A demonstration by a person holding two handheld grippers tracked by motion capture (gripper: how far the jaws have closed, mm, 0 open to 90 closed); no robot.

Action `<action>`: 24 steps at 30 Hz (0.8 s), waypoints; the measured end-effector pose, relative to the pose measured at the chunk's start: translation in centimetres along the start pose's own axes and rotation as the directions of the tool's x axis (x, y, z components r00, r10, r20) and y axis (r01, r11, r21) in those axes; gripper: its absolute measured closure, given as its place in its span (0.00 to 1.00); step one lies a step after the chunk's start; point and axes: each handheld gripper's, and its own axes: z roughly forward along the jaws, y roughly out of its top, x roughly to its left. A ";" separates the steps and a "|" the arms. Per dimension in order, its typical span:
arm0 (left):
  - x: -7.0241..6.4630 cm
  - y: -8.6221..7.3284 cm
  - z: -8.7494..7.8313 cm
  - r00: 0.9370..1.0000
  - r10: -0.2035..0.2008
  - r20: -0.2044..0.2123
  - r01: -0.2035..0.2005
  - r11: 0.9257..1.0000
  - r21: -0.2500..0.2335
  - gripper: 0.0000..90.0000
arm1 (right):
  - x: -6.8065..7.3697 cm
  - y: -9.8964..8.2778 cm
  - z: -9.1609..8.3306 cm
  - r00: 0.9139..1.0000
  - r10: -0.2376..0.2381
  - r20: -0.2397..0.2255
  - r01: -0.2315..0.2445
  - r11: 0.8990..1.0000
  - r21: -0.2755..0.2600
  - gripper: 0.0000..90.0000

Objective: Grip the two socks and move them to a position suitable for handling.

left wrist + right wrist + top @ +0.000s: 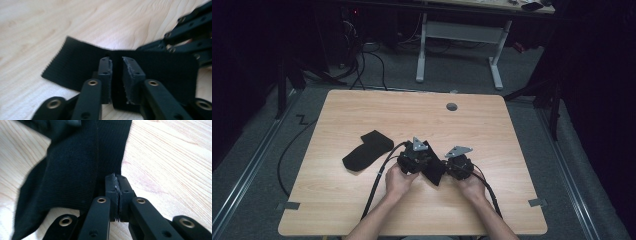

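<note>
two hands work a black sock at the near middle of the bench

pale wood bench (362, 210) in a dark room; both hands low, close together; sock (435, 171) stretched between them; second sock (367, 149) left; right gripper (117, 185) clamped on its edge, left gripper (117, 65) slightly apart around it.

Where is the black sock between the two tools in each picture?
High view: sock, low centre, between both tools.
Left gripper view: it spans the middle, behind the jaws.
Right gripper view: it hangs top left to centre.
Shared landmark: the wooden table.
</note>
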 end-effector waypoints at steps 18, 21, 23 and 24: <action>-1.3 -3.5 -0.4 0.999 0.001 -0.049 0.001 0.999 0.044 0.62 | -0.2 1.4 -0.9 0.999 0.033 0.002 -0.033 0.997 -0.071 0.74; -1.3 -3.6 -0.3 0.999 0.007 -0.040 -0.006 0.999 0.041 0.68 | -0.1 2.1 0.1 1.000 0.015 0.011 -0.015 0.999 -0.035 0.69; -1.2 -3.6 -0.3 1.000 0.008 -0.025 -0.007 0.999 0.041 0.72 | 0.0 2.3 0.9 1.000 0.015 0.005 -0.015 1.000 -0.013 0.71; -1.1 -3.6 -0.3 1.000 0.006 -0.018 -0.005 0.999 0.042 0.73 | 0.0 2.3 1.4 1.000 0.021 -0.004 -0.021 1.000 0.003 0.73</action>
